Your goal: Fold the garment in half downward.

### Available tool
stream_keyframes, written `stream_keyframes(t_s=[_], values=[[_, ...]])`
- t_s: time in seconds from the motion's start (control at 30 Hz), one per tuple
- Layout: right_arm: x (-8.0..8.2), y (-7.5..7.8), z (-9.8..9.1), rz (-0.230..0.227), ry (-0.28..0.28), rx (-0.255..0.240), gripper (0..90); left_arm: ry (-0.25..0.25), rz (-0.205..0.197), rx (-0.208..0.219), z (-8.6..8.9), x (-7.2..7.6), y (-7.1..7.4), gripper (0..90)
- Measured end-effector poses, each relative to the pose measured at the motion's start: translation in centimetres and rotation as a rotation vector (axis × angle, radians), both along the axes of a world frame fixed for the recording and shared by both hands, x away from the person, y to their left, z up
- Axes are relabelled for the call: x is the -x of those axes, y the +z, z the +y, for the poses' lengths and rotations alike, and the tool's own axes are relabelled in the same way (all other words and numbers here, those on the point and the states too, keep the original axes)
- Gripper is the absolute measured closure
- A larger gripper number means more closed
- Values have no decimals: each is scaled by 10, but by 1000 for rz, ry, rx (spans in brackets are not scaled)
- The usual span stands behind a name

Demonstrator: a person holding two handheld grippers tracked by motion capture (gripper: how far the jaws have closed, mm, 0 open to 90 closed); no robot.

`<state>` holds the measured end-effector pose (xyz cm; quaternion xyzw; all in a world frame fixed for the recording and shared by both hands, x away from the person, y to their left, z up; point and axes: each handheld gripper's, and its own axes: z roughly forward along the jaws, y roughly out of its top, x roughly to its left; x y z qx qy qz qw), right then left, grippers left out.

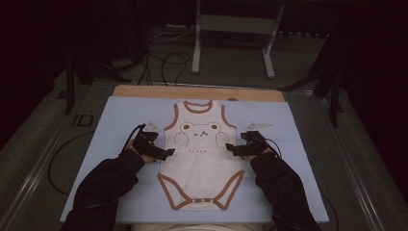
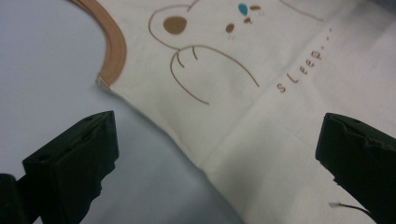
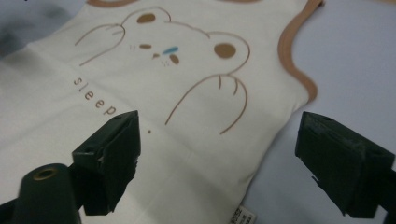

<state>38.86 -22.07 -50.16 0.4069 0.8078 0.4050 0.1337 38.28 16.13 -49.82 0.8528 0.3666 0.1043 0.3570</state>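
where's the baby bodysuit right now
In the high view the baby bodysuit lies flat at the middle of the blue mat, neck away from the person, between the left hand-held gripper and the right hand-held gripper.

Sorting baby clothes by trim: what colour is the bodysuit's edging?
Brown, on the cream bodysuit; clearest along the armhole edging in the right gripper view.

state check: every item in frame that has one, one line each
Baby bodysuit: laid flat, face up, unfolded, crotch snaps closed.
Blue mat: flat under the bodysuit.
Left tool: open, jaws straddling the bodysuit's side edge, gripping nothing.
Right tool: open, jaws straddling the opposite side edge, gripping nothing.
Care label: sticking out of the side seam.
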Motion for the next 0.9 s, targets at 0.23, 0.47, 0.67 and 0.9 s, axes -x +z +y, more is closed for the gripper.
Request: stream_keyframes(t_s=[0.23,0.47,0.67,0.9], values=[[-3,-10,2,33,-32,44,240,10,14,-30,0,-4,-6,88],[-8,-15,3,56,-55,92,336,36,8,-67,-1,-5,-8,305],[-9,-17,2,70,-72,109,442,52,12,-75,-3,-8,-10,427],[-10,-17,5,71,-75,131,542,71,31,-84,-5,-10,-17,513]])
